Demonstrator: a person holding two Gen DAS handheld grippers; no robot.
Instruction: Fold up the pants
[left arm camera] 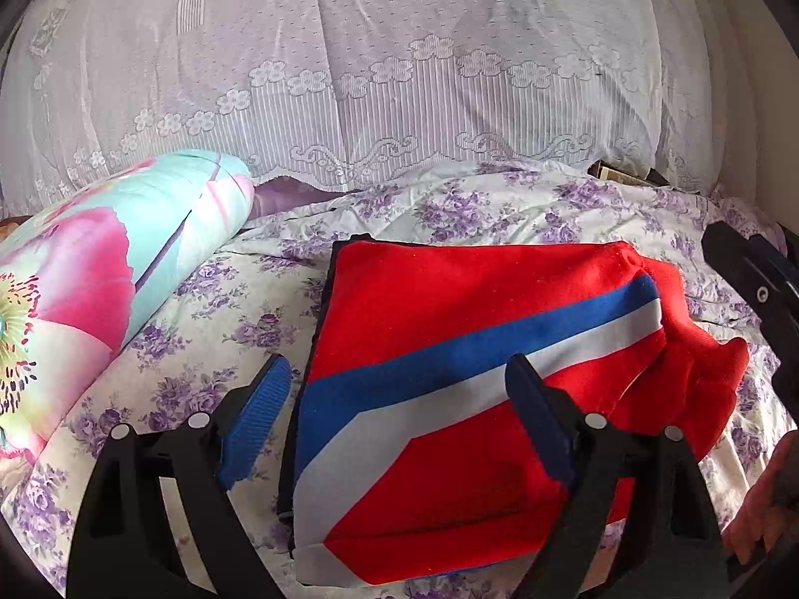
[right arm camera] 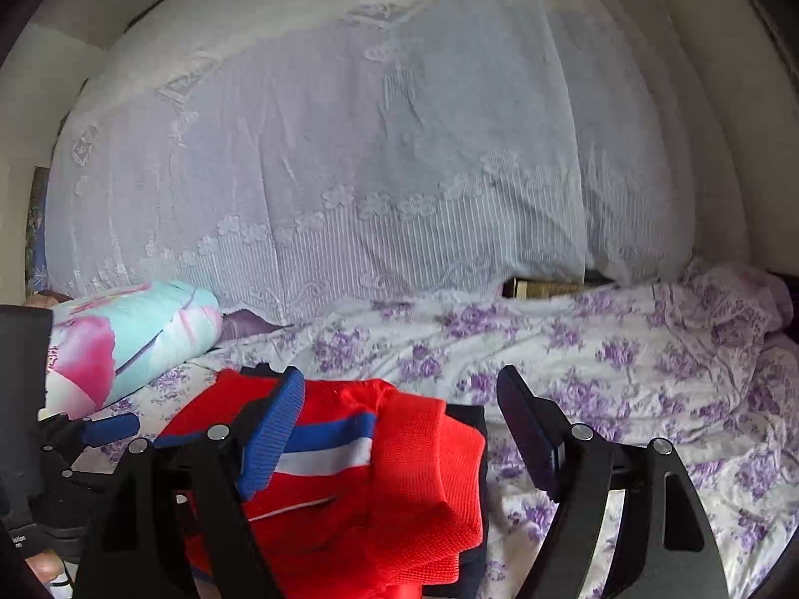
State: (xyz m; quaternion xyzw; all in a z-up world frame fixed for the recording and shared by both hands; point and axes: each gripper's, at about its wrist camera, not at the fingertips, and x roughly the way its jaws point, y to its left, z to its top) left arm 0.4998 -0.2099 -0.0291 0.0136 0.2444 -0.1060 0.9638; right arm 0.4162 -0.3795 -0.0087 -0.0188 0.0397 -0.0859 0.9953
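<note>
The red pants with a blue and white stripe lie folded into a compact stack on the bed. My left gripper is open and empty, hovering over the stack's near left part, one finger off its left edge. In the right wrist view the pants lie low and left, with red ribbed cuffs on top. My right gripper is open and empty above the stack's right edge. The right gripper also shows at the right edge of the left wrist view.
The bed has a white sheet with purple flowers. A rolled floral quilt in pink and teal lies at the left. A lace curtain hangs behind. A dark box sits under the curtain's edge.
</note>
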